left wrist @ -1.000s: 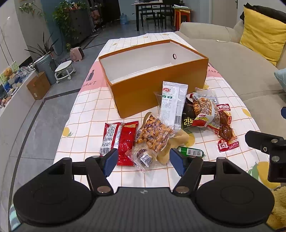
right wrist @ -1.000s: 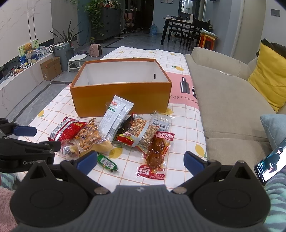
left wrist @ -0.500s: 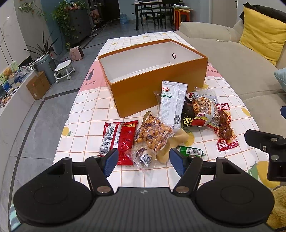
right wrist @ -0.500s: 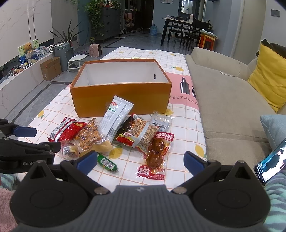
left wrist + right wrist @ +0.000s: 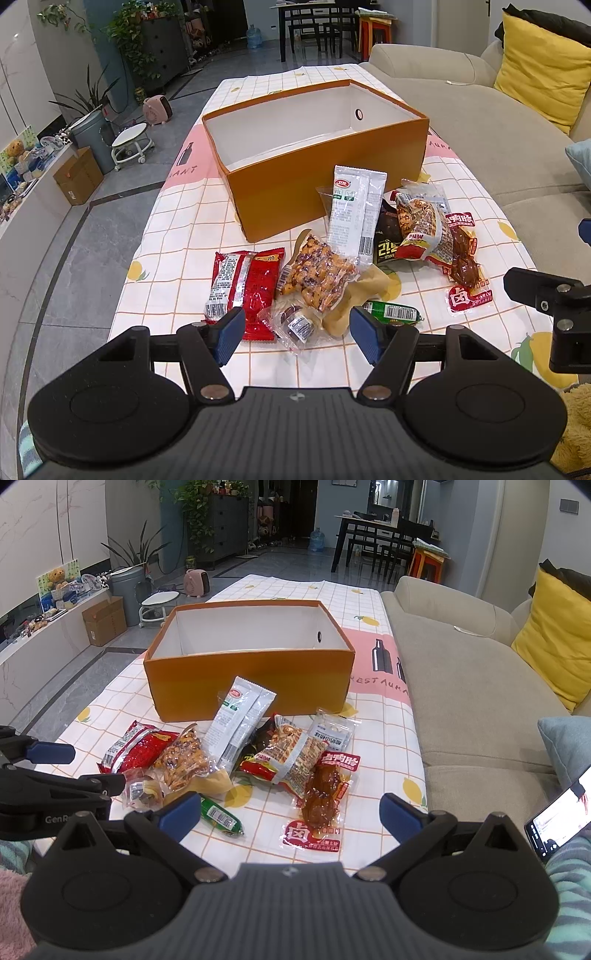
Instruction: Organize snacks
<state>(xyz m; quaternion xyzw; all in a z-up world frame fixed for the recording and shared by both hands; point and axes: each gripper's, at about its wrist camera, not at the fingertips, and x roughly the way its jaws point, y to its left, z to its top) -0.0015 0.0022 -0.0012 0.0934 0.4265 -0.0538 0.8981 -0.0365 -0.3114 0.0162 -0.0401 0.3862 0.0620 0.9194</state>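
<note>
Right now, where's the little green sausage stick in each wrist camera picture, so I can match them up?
Left wrist view: the green sausage stick lies low and right of centre, just beyond the left gripper's right finger.
Right wrist view: the green sausage stick lies low and left of centre, beside the right gripper's left finger.
Shared landmark: the orange box, open behind the snacks.
</note>
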